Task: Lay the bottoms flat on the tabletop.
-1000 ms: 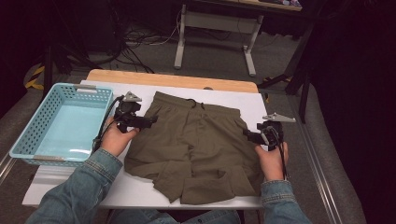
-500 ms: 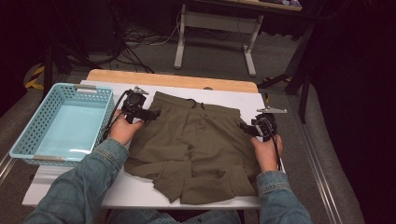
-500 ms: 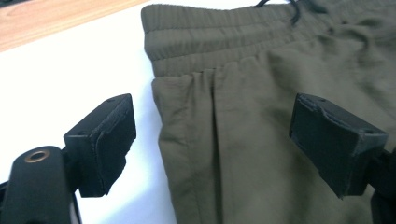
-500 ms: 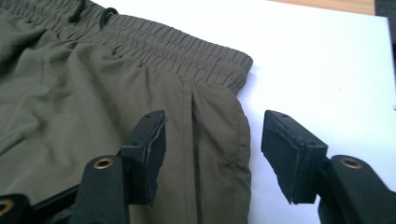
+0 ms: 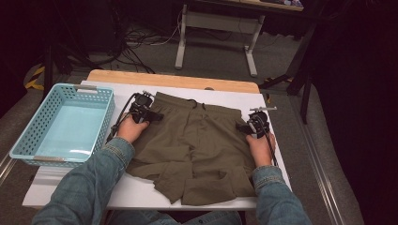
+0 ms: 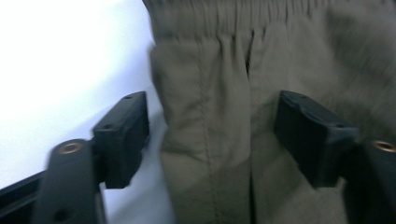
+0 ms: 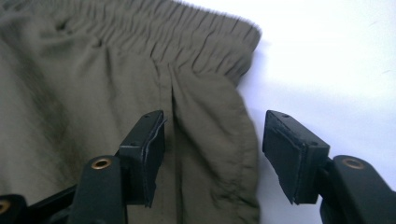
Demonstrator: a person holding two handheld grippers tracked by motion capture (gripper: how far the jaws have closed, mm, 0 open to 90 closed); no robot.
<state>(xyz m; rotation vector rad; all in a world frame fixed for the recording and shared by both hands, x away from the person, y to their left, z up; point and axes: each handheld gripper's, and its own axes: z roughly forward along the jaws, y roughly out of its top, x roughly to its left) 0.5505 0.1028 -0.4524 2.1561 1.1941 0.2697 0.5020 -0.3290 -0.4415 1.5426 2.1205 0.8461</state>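
Olive-green shorts lie flat on the white tabletop, waistband at the far side. My left gripper is at the shorts' left edge just below the waistband. In the left gripper view the shorts' side seam lies between the jaws of the left gripper; they have just been closing, and the pads stand apart from the cloth. My right gripper is at the right edge. In the right gripper view the shorts' hem edge sits between the jaws of the right gripper, which have closed slightly and do not press it.
A light blue plastic basket stands on the table's left side. A wooden strip runs along the far edge. Beyond it are the floor, cables and a metal stand. The shorts' legs reach near the front edge.
Both hands have moved forward and down along the shorts' sides toward the waistband. The left gripper's jaws look narrower than before.
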